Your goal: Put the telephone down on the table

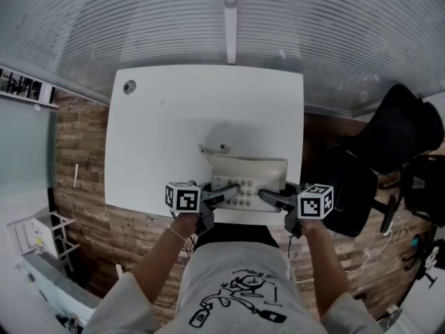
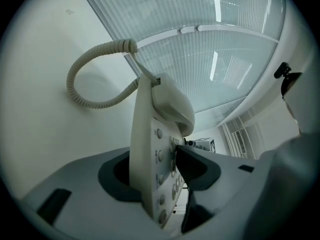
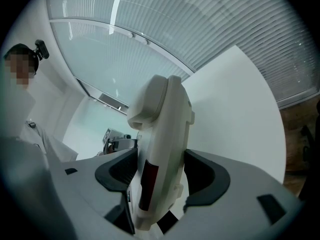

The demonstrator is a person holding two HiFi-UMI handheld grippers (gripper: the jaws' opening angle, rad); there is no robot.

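Telephone (image 1: 250, 172) is held at both ends, left gripper (image 1: 226, 195) and right gripper (image 1: 268, 197) each closed on it, over the table (image 1: 174, 131).

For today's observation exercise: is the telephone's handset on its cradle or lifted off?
On its cradle. In the left gripper view the handset lies flush on the telephone above the keys.

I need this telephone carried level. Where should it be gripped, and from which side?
Grip the base of the telephone at its near corners, one gripper per side, coming from the person's side, as the left gripper and right gripper do. The base is a thin slab that jaws span; the handset and coiled cord sit at the far end.
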